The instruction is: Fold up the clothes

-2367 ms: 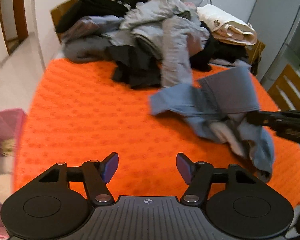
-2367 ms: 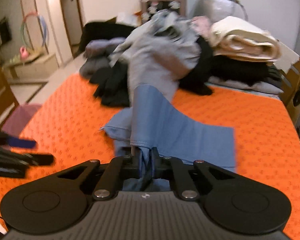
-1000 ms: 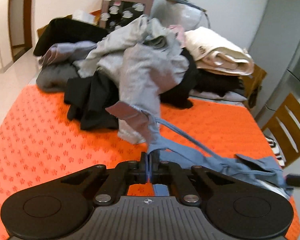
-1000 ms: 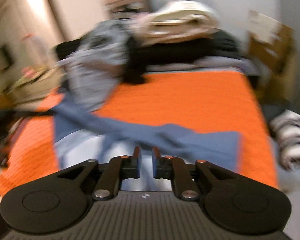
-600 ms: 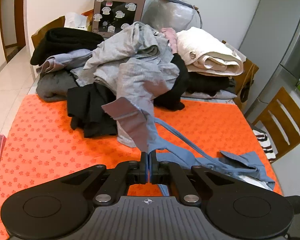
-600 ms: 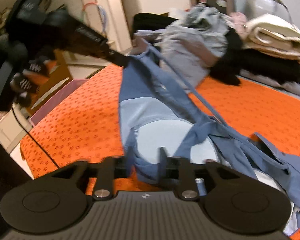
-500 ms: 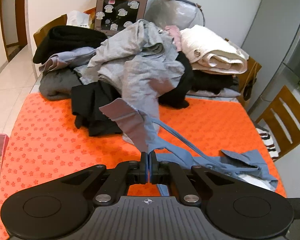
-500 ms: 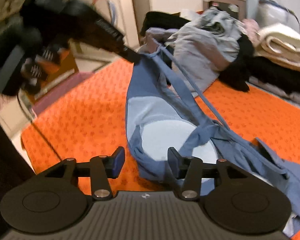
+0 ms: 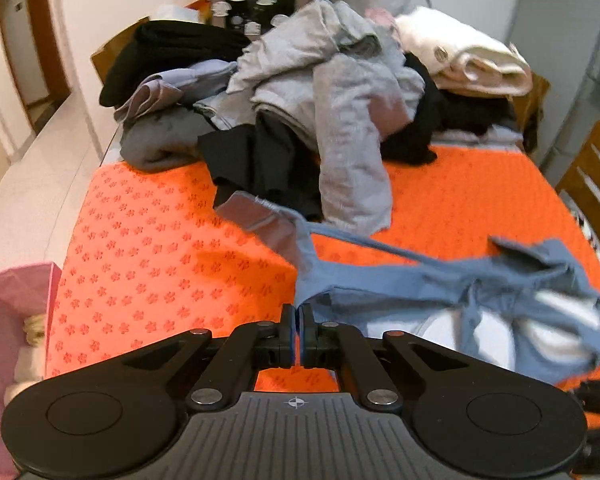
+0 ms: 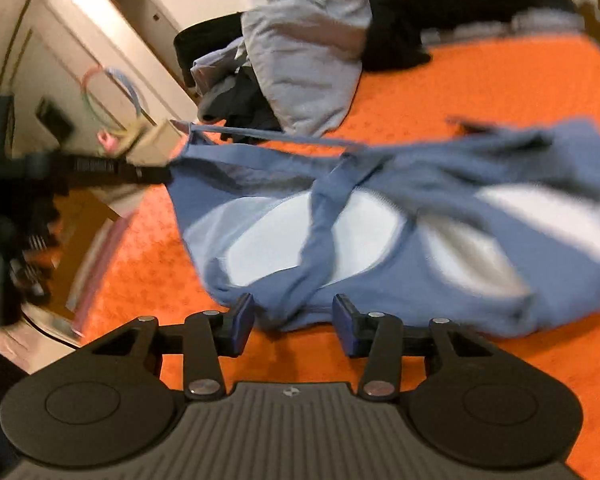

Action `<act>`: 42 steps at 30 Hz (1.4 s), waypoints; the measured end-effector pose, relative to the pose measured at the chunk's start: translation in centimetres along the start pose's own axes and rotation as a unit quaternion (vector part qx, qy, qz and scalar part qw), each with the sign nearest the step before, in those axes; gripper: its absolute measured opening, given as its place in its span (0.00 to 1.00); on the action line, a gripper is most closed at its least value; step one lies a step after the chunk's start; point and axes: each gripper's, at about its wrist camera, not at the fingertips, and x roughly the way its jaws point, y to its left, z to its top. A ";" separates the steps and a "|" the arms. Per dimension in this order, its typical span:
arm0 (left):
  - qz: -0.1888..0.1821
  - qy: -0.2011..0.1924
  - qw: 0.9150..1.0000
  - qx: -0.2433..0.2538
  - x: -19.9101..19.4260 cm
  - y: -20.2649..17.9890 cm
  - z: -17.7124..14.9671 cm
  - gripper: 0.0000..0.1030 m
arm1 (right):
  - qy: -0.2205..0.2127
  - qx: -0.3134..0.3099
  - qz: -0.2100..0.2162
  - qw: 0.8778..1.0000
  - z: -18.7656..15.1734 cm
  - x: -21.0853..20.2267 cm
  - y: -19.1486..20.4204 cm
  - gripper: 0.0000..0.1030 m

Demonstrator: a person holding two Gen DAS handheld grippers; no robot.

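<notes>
An orange cloth with a small flower print (image 9: pixel 148 264) covers the table in front of you. Along its far edge sits a large heap of unfolded clothes (image 9: pixel 324 92), grey, black and cream, waiting their turn.

On the near part of the cloth lies the piece you are working on, a blue garment with pale padded cups and thin straps (image 10: pixel 400 220). It is crumpled, partly lifted and stretched out sideways, with a strap crossing over its front. The right wrist view is blurred, so finer detail of its folds is hard to tell.

You appear to be at the spreading-out step: the garment is not yet flat, and no fold has been made. The next move likely calls for catching its free near edge with your right tool, then drawing both ends apart and laying it smooth on the cloth, with the straps untangled first.

Your left gripper (image 9: pixel 298 330) is closed, its fingers pinched on one end of the blue garment, which rises from them and trails to the right.

Your right gripper (image 10: pixel 294 322) is open, jaws spread moderately wide and holding nothing. It sits just at the garment's near hem, with bunched fabric lying between the two blue pads (image 10: pixel 242 322); whether they touch the fabric cannot be told.
</notes>
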 end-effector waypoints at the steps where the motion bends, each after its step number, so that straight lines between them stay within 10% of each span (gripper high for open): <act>1: -0.006 -0.007 1.000 0.003 -0.3 0.2 -0.2 0.05 | 0.001 0.014 0.006 1.000 -0.2 0.5 0.0 0.43; 6: -0.080 -0.061 0.995 0.018 -2.4 1.0 -0.8 0.14 | -0.023 0.038 0.002 0.999 -1.0 1.5 1.2 0.07; 13: -0.260 0.012 0.962 0.077 1.6 -2.3 -0.5 0.12 | -0.045 0.018 -0.027 0.998 -1.0 -0.1 3.3 0.05; 26: -0.364 0.175 0.914 0.045 11.1 -4.0 -1.2 0.03 | -0.038 -0.087 -0.096 0.991 0.9 -1.3 7.2 0.04; 42: -0.334 0.090 0.938 -0.002 4.8 0.5 -2.3 0.05 | 0.082 -0.137 -0.121 0.980 3.5 7.3 3.8 0.13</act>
